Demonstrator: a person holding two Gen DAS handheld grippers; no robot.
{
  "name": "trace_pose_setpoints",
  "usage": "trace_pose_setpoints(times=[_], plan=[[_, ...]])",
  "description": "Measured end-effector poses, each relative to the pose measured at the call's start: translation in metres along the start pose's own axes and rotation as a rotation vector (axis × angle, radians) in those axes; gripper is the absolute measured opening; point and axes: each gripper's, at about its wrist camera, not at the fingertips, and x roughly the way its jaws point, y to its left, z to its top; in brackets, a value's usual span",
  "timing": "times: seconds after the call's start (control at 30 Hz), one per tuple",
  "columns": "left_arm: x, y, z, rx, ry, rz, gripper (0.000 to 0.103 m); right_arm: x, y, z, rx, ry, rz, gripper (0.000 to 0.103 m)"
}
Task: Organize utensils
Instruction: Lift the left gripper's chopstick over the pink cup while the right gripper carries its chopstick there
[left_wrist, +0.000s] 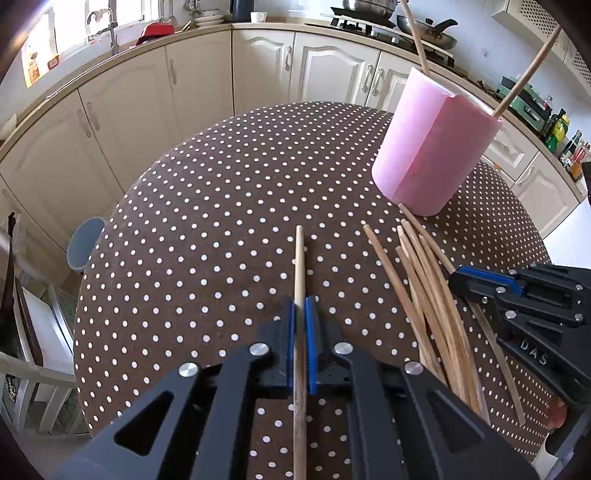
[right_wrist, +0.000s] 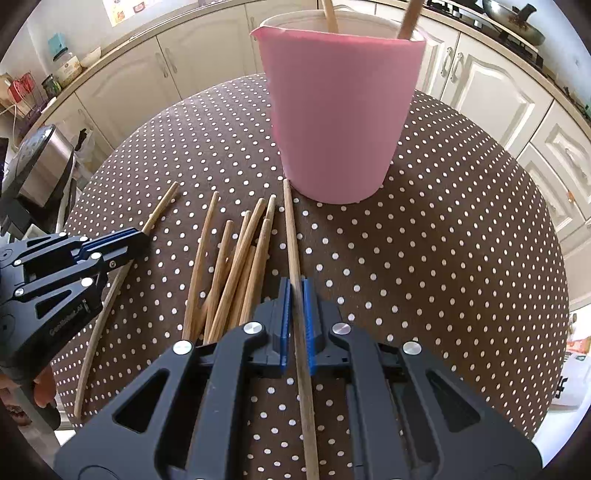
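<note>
In the left wrist view my left gripper (left_wrist: 300, 306) is shut on a single wooden chopstick (left_wrist: 299, 254) that points away across the table. In the right wrist view my right gripper (right_wrist: 295, 291) is shut on another chopstick (right_wrist: 290, 229), whose tip lies close to the base of the pink cup (right_wrist: 340, 118). The pink cup (left_wrist: 436, 147) stands upright with two chopsticks leaning in it. A loose pile of several chopsticks (right_wrist: 236, 266) lies between the two grippers. The same pile (left_wrist: 424, 295) shows beside my right gripper (left_wrist: 455, 277), and my left gripper (right_wrist: 143, 236) appears at the left.
The round table carries a brown polka-dot cloth (left_wrist: 221, 184), and its edge curves close behind the cup. Cream kitchen cabinets (left_wrist: 199, 92) ring the room. A grey stool (left_wrist: 85, 240) stands left of the table and a steel bin (right_wrist: 44, 158) sits at the far left.
</note>
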Motion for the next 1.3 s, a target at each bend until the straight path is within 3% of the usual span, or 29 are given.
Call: trace_pose_setpoints(times=[0.5,0.83,1.07,1.3], plan=[[-0.032,-0.007,-0.003,0.016,-0.035,-0.04,0.006,-0.039,-0.036,-0.029,0.046,-0.046,0.061,0.006],[-0.107,-0.028,-0.002,0.091,-0.188,-0.074,0.006,-0.119,-0.059,-0.041,0.043,-0.203,0.138,0.006],[-0.158,-0.041,0.002,0.128,-0.292,-0.114,0.006,-0.179,-0.052,-0.044,0.027,-0.336,0.165,0.006],[-0.19,-0.045,0.007,0.117,-0.376,-0.143,0.006,-0.204,-0.042,-0.038,0.017,-0.419,0.158,0.006]])
